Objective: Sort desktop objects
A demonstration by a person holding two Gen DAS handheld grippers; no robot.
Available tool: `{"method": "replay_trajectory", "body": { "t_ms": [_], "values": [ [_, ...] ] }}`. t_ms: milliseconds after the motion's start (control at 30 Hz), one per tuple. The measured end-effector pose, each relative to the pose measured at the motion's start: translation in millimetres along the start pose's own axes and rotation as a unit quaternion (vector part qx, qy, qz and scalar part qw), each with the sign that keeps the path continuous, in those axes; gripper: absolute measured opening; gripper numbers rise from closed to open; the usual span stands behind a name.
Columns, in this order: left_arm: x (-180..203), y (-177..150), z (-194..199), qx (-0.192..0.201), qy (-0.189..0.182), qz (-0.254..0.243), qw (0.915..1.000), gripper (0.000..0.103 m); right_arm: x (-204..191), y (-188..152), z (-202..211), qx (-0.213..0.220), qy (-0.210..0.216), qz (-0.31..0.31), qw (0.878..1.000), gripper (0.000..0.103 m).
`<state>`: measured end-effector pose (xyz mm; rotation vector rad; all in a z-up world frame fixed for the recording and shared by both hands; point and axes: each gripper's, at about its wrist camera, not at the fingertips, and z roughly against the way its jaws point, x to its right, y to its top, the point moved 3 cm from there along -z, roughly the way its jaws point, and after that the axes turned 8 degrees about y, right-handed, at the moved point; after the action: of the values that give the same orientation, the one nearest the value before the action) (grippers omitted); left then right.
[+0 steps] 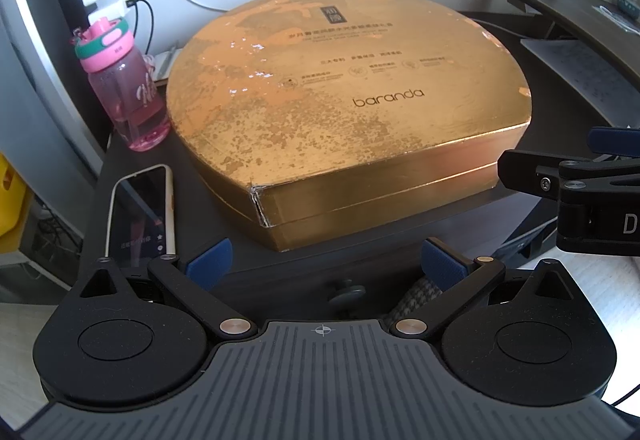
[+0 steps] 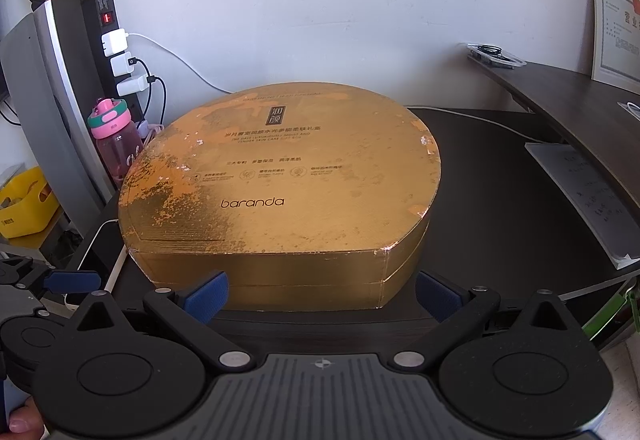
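A large gold gift box (image 1: pixel 320 99) (image 2: pixel 280 183) with a worn lid marked "baranda" lies on the dark desk (image 1: pixel 400 240) (image 2: pixel 500 199). A pink water bottle (image 1: pixel 128 87) (image 2: pixel 114 143) stands left of it. A phone (image 1: pixel 140 211) with a lit screen lies near the desk's front left corner. My left gripper (image 1: pixel 326 260) is open just before the desk edge, facing the box's front corner. My right gripper (image 2: pixel 322 294) is open, its blue pads close to the box's front wall. The right gripper (image 1: pixel 580 175) also shows in the left wrist view.
A power strip (image 2: pixel 116 55) with white chargers and cables stands behind the bottle. A printed sheet (image 2: pixel 580 195) lies at the desk's right. A raised dark shelf (image 2: pixel 560 91) runs along the right wall. A yellow bin (image 2: pixel 28 199) sits low at the left.
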<state>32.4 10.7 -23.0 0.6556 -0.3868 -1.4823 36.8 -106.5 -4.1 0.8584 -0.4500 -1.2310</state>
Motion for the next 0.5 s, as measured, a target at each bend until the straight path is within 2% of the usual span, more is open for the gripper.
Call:
{"method": "replay_trajectory", "body": {
  "t_ms": [500],
  "values": [
    [5.4, 0.5, 0.6, -0.001, 0.003, -0.008, 1.0, 0.103, 6.4, -2.4, 2.7, 0.002, 0.001, -0.008, 1.0, 0.101]
  ]
}}
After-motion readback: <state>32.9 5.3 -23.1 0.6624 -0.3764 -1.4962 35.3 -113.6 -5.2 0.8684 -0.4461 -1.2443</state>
